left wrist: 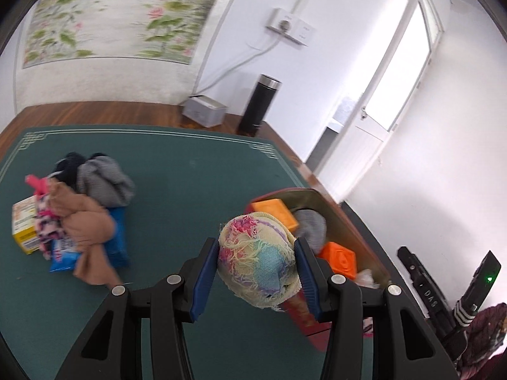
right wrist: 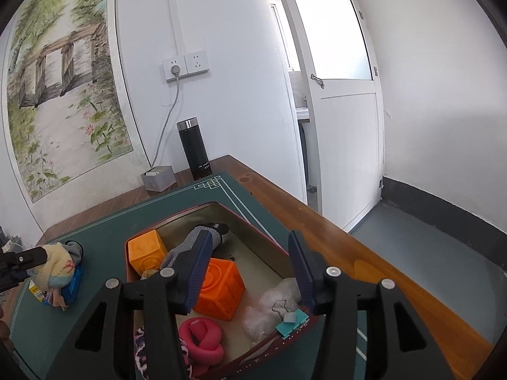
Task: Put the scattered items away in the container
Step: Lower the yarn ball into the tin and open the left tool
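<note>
The left gripper (left wrist: 256,272) is clenched on a rolled pastel sock (left wrist: 258,259), its blue fingers (left wrist: 206,277) pressing both flanks of the ball. The sock hangs above the green mat (left wrist: 177,183), just short of the tin (left wrist: 355,221), which lies at about two o'clock from it in the left view. The right gripper (right wrist: 250,272) hovers over the tin (right wrist: 253,221) with its fingers released and nothing between them.

The tin is already crowded: two orange blocks (right wrist: 218,288), a grey sock (right wrist: 196,240), a pink knot (right wrist: 199,338), a plastic bag (right wrist: 275,300) and a teal clip (right wrist: 291,319) on the rim at five o'clock. The main risk, as I judge it, is the two grippers meeting. The right one sits over the very opening the left must reach, so a straight path could knock them together or force a drop near the edge.

A soft ball let go on top of the blocks could roll out over the low wall onto the counter (right wrist: 317,221). Loose threads on the sock could also catch on a finger pad and drag it back out on release.

A pile (left wrist: 82,215) of socks, packets and a box waits at nine o'clock on the mat; a careless swing back could scatter it.
</note>
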Demonstrator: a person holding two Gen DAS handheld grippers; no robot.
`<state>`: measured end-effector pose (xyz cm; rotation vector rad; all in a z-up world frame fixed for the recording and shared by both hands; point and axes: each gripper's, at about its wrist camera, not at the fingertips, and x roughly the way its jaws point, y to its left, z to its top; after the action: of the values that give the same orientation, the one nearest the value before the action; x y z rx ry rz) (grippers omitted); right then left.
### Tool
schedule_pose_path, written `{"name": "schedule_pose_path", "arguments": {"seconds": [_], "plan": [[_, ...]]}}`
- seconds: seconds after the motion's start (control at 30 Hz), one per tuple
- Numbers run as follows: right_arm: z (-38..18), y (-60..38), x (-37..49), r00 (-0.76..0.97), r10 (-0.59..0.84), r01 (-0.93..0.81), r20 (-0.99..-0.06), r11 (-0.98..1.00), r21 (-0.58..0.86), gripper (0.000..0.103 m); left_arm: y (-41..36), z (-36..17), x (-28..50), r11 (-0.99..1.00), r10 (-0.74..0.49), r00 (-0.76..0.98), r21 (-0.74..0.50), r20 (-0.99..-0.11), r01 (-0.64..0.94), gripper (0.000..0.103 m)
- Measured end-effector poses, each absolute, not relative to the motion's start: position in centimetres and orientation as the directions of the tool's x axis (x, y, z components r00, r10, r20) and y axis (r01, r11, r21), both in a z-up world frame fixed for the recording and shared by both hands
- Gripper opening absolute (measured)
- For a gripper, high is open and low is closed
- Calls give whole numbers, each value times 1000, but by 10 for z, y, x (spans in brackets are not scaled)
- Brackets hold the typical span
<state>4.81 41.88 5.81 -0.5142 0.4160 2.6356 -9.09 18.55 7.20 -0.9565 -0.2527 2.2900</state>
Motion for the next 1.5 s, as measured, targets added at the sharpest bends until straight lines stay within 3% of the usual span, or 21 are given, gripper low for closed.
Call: {"name": "schedule_pose_path", "arguments": {"seconds": [0.43, 0.97, 1.27, 1.5], "plan": [[53, 426, 52, -843, 335, -461, -420, -853, 244, 54, 284, 64, -82, -683, 698, -387, -399, -603, -612, 51], [51, 415, 51, -851, 339, -446, -401, -869, 213, 57, 244, 80, -88, -718, 686, -461, -423, -562, -553, 51], [50, 383, 43, -881, 306, -365, -362, -925, 106, 58, 165, 85, -102, -831, 555, -603, -343, -573, -438, 51], [45, 358, 37, -897, 288, -315, -336, -949, 28, 61, 38, 63, -126, -940, 322, -714, -298, -621, -165, 51]]}}
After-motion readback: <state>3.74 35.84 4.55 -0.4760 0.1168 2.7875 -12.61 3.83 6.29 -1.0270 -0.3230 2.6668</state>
